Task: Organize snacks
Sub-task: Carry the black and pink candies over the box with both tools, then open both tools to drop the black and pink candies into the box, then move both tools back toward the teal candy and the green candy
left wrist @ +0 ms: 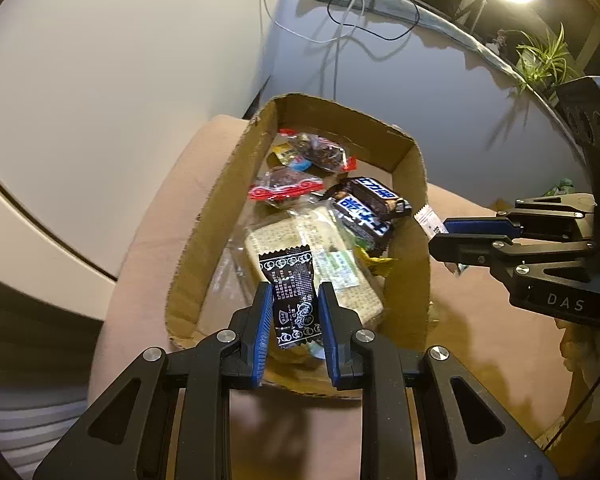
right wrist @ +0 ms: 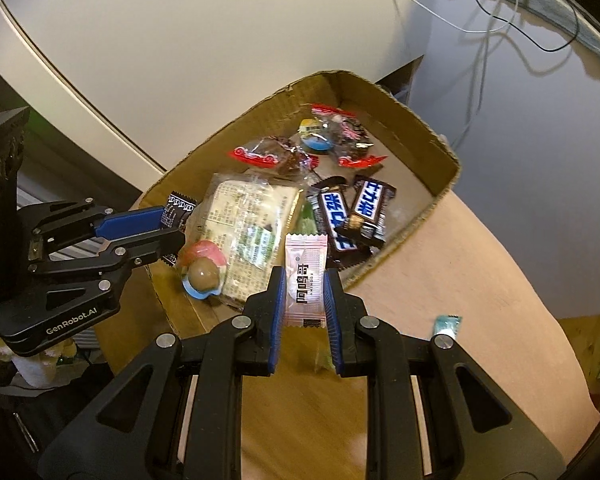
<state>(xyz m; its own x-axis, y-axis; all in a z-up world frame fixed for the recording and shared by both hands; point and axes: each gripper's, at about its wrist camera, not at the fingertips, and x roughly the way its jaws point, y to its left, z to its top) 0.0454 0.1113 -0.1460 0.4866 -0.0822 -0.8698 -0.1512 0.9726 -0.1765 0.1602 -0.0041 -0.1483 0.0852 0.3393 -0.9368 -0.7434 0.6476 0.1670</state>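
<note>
Now both grippers hover over the cardboard box (left wrist: 410, 264), left gripper (left wrist: 294, 312) clamping a black packet (left wrist: 290, 300), right gripper (right wrist: 305, 300) clamping a pink sachet (right wrist: 306, 280), likely needing release inside.

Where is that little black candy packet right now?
The black candy packet is pinched in the left hand-held gripper, hanging over the near end of the cardboard box, just above the clear-wrapped cracker pack.
</note>
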